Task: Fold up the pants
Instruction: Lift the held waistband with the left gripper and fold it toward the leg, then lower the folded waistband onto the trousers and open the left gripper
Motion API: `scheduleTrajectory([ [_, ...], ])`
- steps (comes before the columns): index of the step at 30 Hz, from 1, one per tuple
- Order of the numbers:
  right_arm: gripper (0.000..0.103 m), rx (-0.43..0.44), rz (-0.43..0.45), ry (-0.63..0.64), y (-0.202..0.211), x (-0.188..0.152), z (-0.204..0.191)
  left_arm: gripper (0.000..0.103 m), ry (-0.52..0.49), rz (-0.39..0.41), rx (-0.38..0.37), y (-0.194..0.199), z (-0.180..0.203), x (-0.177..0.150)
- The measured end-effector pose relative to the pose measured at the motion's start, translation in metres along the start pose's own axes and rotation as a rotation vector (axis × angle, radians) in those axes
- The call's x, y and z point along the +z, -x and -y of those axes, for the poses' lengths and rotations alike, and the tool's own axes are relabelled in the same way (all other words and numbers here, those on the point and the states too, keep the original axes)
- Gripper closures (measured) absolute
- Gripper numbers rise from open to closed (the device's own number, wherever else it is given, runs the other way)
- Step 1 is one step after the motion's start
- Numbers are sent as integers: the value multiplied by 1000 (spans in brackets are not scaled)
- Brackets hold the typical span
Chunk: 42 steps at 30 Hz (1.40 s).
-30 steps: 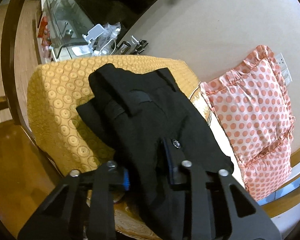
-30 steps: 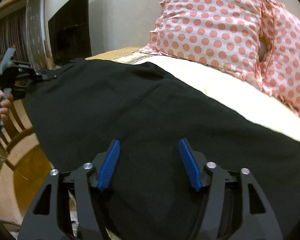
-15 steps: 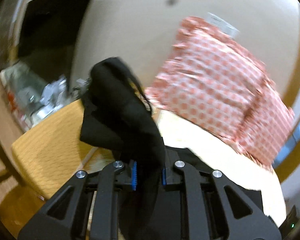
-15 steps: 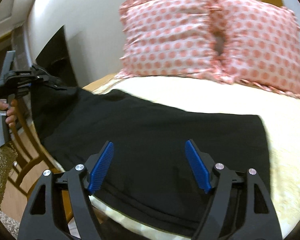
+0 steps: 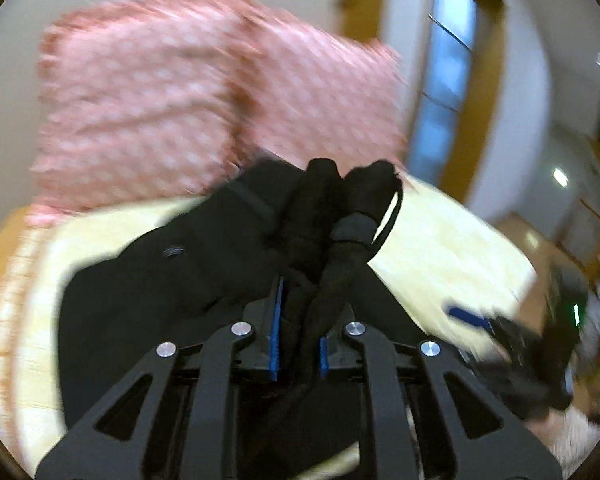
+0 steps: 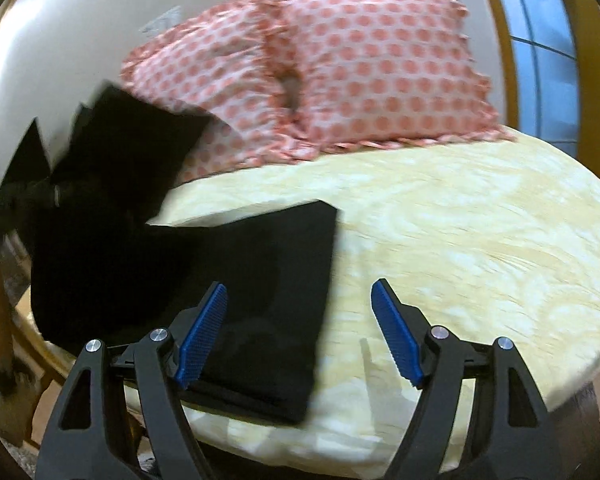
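We note the left claw [image 5: 297,330] has carried the waistband end of the pants [image 6: 259,300] across over the bed [image 6: 460,240]; the right claw [image 6: 300,332] has withdrawn toward the near edge.

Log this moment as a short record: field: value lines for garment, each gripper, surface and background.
garment: black pants, one end flat on the bed, the other lifted
left gripper: shut on bunched pants fabric
right gripper: open, empty, above the flat end's edge
surface: pale yellow bedspread
background: two pink polka-dot pillows against the wall
image quality: left view motion-blurred
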State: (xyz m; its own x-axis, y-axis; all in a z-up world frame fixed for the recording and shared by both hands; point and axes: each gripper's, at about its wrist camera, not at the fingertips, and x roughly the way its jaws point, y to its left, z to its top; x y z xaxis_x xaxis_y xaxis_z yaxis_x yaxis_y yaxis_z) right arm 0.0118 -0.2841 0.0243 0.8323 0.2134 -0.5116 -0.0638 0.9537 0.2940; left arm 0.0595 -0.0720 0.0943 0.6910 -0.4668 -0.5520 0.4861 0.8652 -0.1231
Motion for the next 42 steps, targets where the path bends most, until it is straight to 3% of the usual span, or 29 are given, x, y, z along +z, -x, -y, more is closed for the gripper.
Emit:
scheduleTrajectory([
  [2, 27, -24, -10, -16, 0, -2, 9, 91, -25, -121, -63, -32, 20, -23],
  [4, 27, -41, -15, -32, 1, -3, 17, 91, -43, -158, -64, -45, 28, -38],
  [8, 27, -59, -16, -37, 0, -2, 24, 91, 21, -124, -81, -39, 15, -24],
  [11, 27, -67, -4, -45, 3, -1, 27, 91, 92, -10, -93, -20, 8, 5],
  [13, 27, -77, 0, -50, 5, -2, 30, 91, 67, 43, -97, -13, 22, 10],
  [15, 26, -93, -7, -56, 5, -3, 34, 91, 15, 19, -121, -19, 39, 1],
  [19, 26, -139, -18, -98, 6, -5, 50, 91, -59, -156, -141, -54, 60, -51],
  [28, 26, -137, 41, -70, 12, 15, 41, 87, -58, -101, -147, -44, 61, -70],
  [30, 26, -135, 87, -56, 18, 25, 34, 77, -56, -106, -179, -38, 57, -67],
  [32, 26, -124, 121, -40, 24, 33, 28, 49, -23, -112, -243, -26, 47, -63],
  [33, 26, -106, 142, -21, 27, 39, 22, 41, -5, -103, -256, -21, 41, -61],
  [34, 26, -89, 149, -8, 29, 42, 17, 27, 30, -60, -256, -8, 29, -58],
  [35, 26, -53, 151, 14, 29, 46, 10, 19, 56, -19, -233, 2, 18, -54],
  [36, 26, -21, 144, 31, 29, 47, 3, 16, 90, 36, -176, 13, 2, -50],
  [38, 26, 97, 97, 79, 21, 48, -18, 12, 124, 70, -77, 20, -18, -46],
  [40, 26, 168, 44, 118, 9, 46, -36, 12, 161, 37, 34, 14, -39, -45],
  [42, 26, 181, 8, 151, 0, 43, -48, 12, 180, -7, 76, 6, -51, -49],
])
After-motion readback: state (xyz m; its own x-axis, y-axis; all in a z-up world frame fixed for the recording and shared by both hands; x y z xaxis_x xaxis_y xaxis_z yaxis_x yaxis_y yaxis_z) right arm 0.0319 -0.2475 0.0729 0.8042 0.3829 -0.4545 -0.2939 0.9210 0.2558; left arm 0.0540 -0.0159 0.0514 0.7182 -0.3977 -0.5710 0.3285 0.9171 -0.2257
